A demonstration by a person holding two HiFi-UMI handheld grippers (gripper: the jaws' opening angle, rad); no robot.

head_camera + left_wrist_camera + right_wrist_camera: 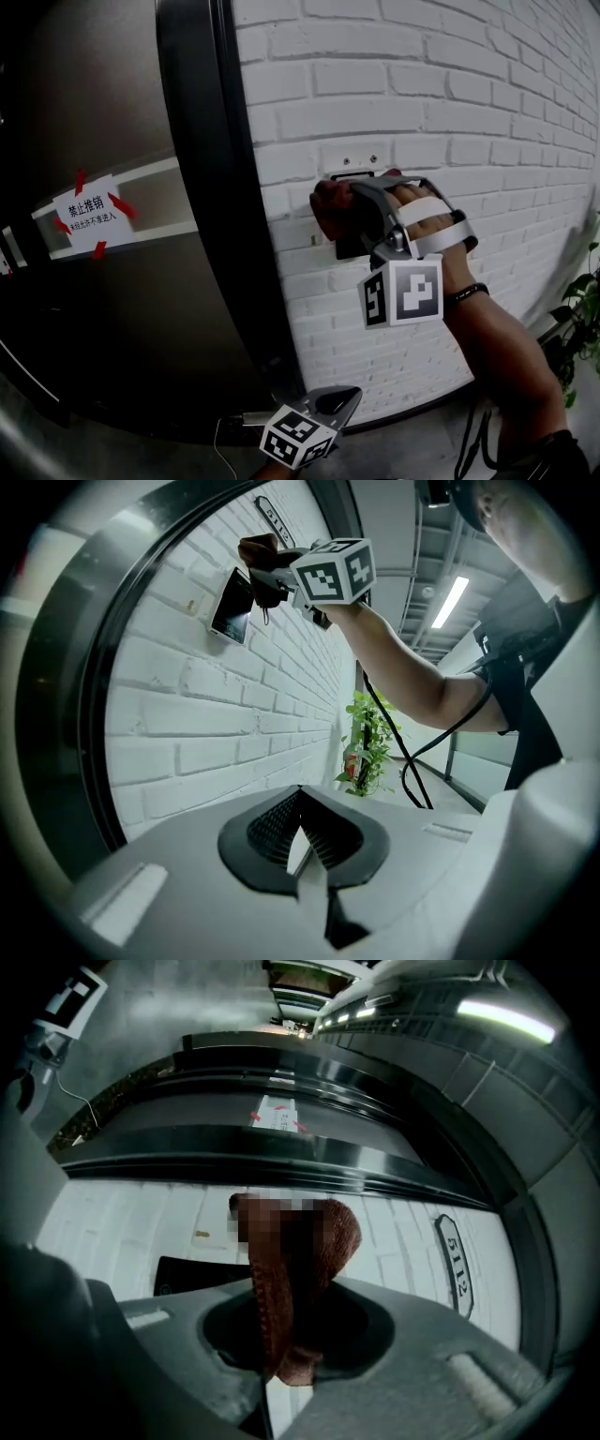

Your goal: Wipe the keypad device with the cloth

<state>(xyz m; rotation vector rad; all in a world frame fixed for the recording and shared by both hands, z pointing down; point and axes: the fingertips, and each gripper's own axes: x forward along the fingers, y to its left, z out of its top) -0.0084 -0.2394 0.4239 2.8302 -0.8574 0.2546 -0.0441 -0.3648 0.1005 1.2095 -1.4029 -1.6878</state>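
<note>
My right gripper (345,214) is shut on a dark red cloth (324,208) and holds it against the white brick wall (450,112), over the upper left of the black keypad device (348,247). In the right gripper view the cloth (298,1260) hangs bunched between the jaws, and the keypad device (192,1275) shows as a dark slab to its left. The left gripper view shows the keypad device (232,607) tilted out from the wall, with the cloth (260,551) above it. My left gripper (334,403) hangs low, well below, shut on nothing (302,844).
A dark glass door with a thick black frame (202,187) stands just left of the keypad and carries a taped paper sign (91,217). An oval number plate (457,1265) is on the wall. A potted plant (577,319) stands at the right, and a cable (403,752) hangs from my right arm.
</note>
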